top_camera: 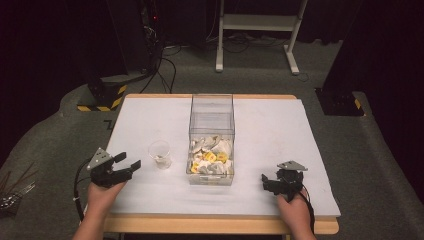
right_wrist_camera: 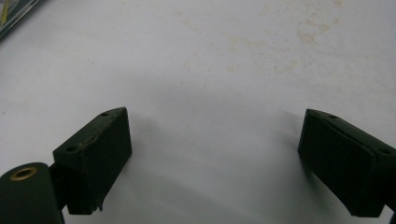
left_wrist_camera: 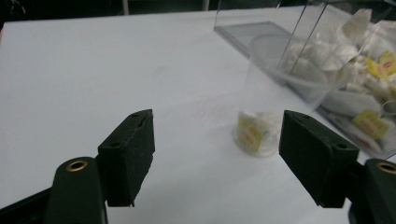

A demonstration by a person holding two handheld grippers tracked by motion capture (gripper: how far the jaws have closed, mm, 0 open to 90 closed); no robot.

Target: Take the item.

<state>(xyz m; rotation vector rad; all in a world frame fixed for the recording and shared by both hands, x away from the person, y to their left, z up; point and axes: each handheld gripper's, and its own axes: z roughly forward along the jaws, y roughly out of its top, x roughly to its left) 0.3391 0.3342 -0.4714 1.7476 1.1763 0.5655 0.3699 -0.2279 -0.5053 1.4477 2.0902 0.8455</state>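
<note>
Facing the clear cup (left_wrist_camera: 266, 116) just ahead, the left gripper (top_camera: 120, 167) is nearer it, jaws wide and empty. The cup stands upright beside the teabag box (top_camera: 212, 135). The right gripper (top_camera: 272, 181) gapes wide over bare tabletop (right_wrist_camera: 224, 60).

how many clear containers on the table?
2. A small cup left of centre, with a tea bag in its bottom, and a tall box mid-table holding a pile of tea bags. The left gripper points at the cup.
</note>
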